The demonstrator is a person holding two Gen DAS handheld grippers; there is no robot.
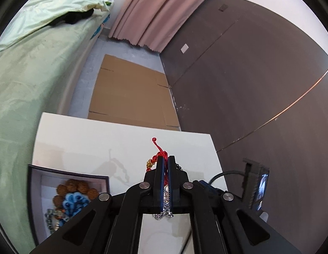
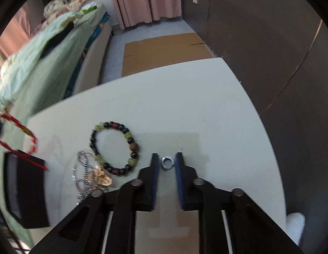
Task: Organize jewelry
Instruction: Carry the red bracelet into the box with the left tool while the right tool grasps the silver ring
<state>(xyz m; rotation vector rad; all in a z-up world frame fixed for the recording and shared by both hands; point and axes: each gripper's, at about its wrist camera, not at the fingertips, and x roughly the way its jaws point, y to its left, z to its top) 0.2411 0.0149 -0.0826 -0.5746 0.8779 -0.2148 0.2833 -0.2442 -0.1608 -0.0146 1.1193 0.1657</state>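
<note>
My left gripper [image 1: 166, 158] is shut on a red cord bracelet [image 1: 158, 151] with gold beads, and a silver chain [image 1: 166, 203] hangs between its pads; it is held above the white table [image 1: 83, 139]. The jewelry box [image 1: 40, 190] at lower left holds brown, blue and grey bead bracelets. My right gripper [image 2: 166, 158] is open, low over the table, its fingers either side of a small silver ring [image 2: 167, 163]. A dark and green bead bracelet [image 2: 115, 148] and a silver chain with a gold pendant [image 2: 92, 175] lie to its left.
The box [image 2: 24, 190] and the red cord [image 2: 18, 127] show blurred at the left of the right wrist view. A green-covered bed [image 1: 26, 80] flanks the table on the left. Flat cardboard [image 1: 130, 91] lies on the floor beyond. A dark wall [image 1: 248, 74] is on the right.
</note>
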